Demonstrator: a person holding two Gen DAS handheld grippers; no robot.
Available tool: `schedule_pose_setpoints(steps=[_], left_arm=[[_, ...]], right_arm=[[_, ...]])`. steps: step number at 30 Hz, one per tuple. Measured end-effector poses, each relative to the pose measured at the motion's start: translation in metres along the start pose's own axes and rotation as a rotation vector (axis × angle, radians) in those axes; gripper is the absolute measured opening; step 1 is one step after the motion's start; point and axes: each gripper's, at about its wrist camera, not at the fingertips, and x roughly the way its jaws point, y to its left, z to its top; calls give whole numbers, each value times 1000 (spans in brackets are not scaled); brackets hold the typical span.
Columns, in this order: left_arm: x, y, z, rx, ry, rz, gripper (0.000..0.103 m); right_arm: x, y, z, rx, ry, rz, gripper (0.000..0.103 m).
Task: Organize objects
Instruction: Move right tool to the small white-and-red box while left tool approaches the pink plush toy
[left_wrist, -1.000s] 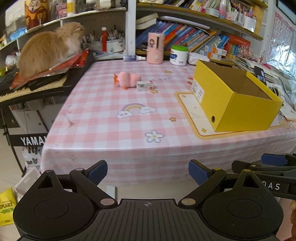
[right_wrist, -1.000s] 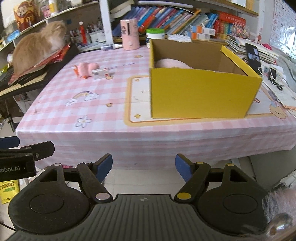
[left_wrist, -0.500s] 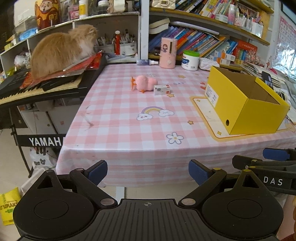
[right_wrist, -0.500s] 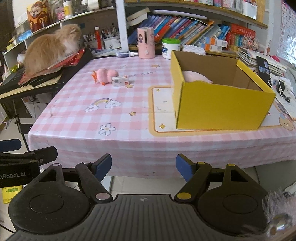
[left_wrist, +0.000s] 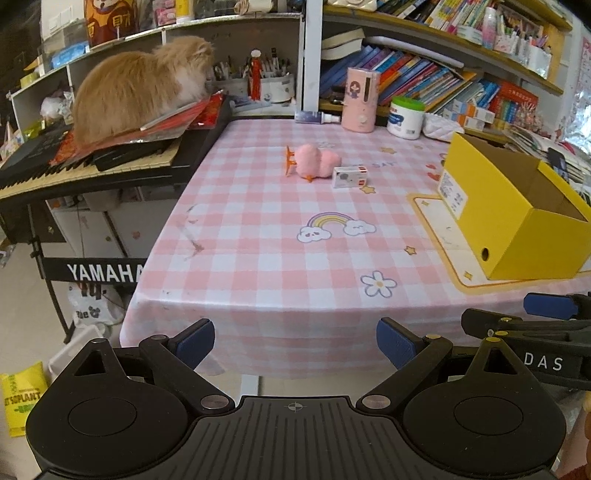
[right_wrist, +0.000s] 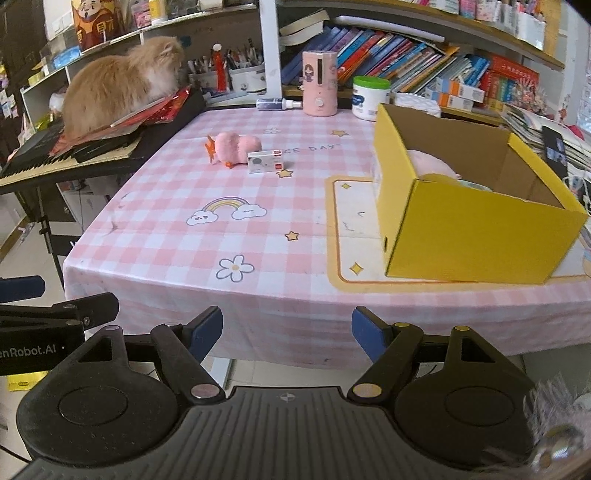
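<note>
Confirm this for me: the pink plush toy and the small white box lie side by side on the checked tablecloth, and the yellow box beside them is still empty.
Not quite. The yellow box is not empty: the right wrist view shows something pink already inside it. The rest holds: the pink plush toy and the small white box lie side by side on the checked tablecloth.

"YAMAHA" on keyboard stand (left_wrist: 103, 272); "DAS" on right gripper (left_wrist: 546, 317); "CE DAY" on tablecloth (right_wrist: 314, 148).
</note>
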Motion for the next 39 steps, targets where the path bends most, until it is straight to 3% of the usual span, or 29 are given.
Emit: schedule_pose_setpoints(steps=[12,25,33,39], left_arm=[[42,8,42,-71,1,31,96],[96,15,94,-124,-2,96,96],[120,22,108,-149,31,142,96],[129,20,115,-132,43,162,96]], right_arm=[[52,-2,50,-42,12,66,75],[129,-9,130,-67,-18,93,75],[199,-3,184,-39,52,98,82],[242,15,196,-101,82,97,84]])
